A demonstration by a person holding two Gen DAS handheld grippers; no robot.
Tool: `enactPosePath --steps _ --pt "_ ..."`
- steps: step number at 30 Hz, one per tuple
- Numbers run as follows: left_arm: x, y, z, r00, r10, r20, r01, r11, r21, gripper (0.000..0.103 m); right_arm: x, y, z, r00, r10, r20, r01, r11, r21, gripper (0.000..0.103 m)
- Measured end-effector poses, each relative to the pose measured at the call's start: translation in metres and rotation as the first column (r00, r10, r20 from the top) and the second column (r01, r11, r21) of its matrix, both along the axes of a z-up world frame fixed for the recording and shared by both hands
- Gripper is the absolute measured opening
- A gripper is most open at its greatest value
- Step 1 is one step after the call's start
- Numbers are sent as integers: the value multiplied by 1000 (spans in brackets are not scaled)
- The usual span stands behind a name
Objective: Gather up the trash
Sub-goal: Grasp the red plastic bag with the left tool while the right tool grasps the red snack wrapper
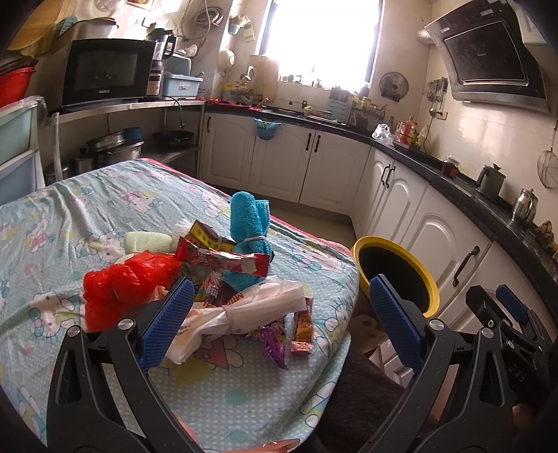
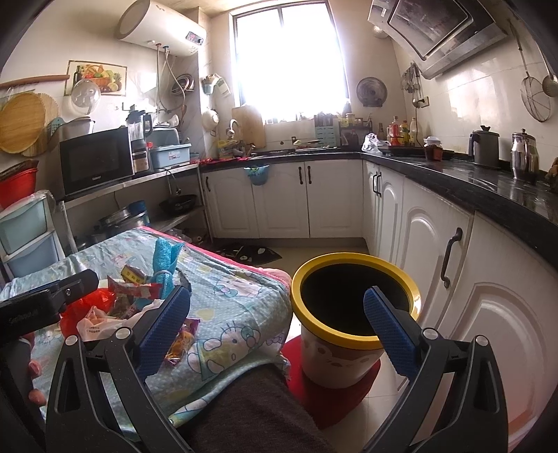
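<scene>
- Two grippers on show, both spread wide and holding nothing: left gripper [image 1: 279,313] up over the litter pile, right gripper [image 2: 279,324] straddling the gap between table edge and bin.
- Trash heaped on the cartoon-print tablecloth [image 1: 87,209]: red plastic bag [image 1: 118,289], red snack wrapper [image 1: 223,261] with print too creased to read, knotted white plastic bag [image 1: 240,310], purple wrapper [image 1: 272,345], small orange sachet [image 1: 301,329].
- Rolled blue towel [image 1: 249,240] standing upright at the back of the heap, banded round the middle.
- Yellow-rimmed bin [image 2: 355,306] on a red mat [image 2: 334,390] just beside the table, dark inside.
- Readable writing scarce: "Galanz" on the microwave [image 1: 108,71], small and soft; range hood [image 1: 495,55] badge too tiny to make out.
- Left view only: full spread of the pile, plus the right gripper's black body at the lower right edge.
- Right view only: white water heater [image 2: 160,28] high on the wall, fruit poster [image 2: 96,78], bin's cream body, left gripper's frame with faint lettering, fingertips [image 2: 35,366] at the left edge.
</scene>
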State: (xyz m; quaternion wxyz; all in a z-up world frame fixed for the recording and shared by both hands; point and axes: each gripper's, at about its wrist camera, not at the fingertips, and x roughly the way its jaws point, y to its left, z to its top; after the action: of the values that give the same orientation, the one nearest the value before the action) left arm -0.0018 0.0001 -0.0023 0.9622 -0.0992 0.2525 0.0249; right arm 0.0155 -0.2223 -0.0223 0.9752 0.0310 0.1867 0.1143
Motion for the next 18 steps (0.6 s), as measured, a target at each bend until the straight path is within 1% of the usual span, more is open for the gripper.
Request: enactPosePath --steps 5,9,18 --pt "0 9 1 1000 27 0 -27 1000 -8 92 1 8 -1 999 44 -9 -44 999 -14 97" --pt "-1 20 2 998 63 7 -62 998 -16 92 2 22 -1 994 106 -24 -107 994 -33 97" --pt "-7 54 10 987 160 28 -159 986 -42 92 10 60 4 963 265 -58 -269 960 -81 97"
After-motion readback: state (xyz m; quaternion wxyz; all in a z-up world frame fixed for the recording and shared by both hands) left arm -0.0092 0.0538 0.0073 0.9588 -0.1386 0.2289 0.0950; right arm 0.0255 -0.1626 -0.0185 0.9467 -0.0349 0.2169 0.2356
